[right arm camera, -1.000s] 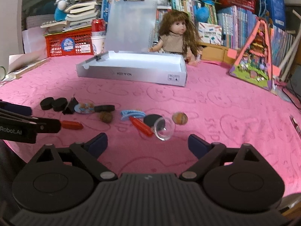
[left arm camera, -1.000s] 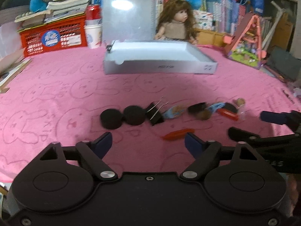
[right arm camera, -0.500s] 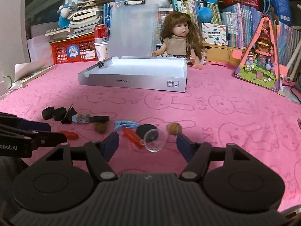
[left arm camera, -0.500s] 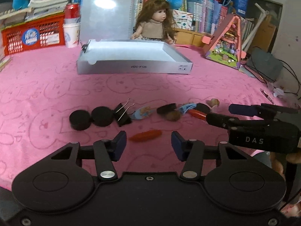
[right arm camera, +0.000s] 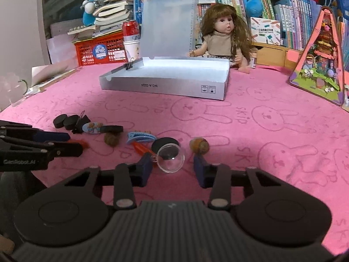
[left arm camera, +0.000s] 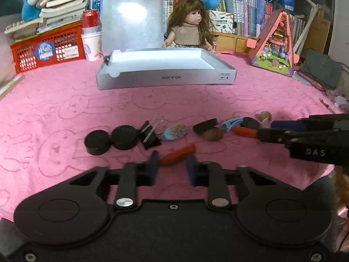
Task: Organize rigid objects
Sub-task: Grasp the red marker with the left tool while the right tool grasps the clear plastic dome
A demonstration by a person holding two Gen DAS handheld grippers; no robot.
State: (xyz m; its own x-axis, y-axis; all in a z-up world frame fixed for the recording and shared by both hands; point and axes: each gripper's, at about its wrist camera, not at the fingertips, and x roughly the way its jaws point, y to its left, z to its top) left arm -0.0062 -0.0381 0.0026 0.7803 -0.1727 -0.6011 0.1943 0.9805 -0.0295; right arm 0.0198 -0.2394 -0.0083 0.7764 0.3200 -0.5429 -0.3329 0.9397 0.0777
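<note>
A row of small items lies on the pink cloth: two black discs (left arm camera: 109,138), a black binder clip (left arm camera: 150,136), a blue oval hair clip (left arm camera: 174,132), a brown nut (left arm camera: 213,134) and a blue claw clip (right arm camera: 139,137). My left gripper (left arm camera: 171,163) is shut on a red clip (left arm camera: 177,154) nearest the camera. My right gripper (right arm camera: 172,167) is closing around a clear dome (right arm camera: 171,160); the left pad touches its small loop, while the right pad stands apart from it. A brown shell (right arm camera: 199,145) sits just right of the dome. The open silver box (left arm camera: 165,79) stands farther back.
A doll (right arm camera: 222,35) sits behind the box, whose clear lid (right arm camera: 165,24) stands upright. A red basket (left arm camera: 47,49) with books, a can and a cup are at the back left. A pink toy house (right arm camera: 322,56) stands at the right, with bookshelves behind.
Both grippers have narrowed from wide open. The left one has closed onto the red clip. The right one moved in toward the clear dome, which now sits between its fingers.
</note>
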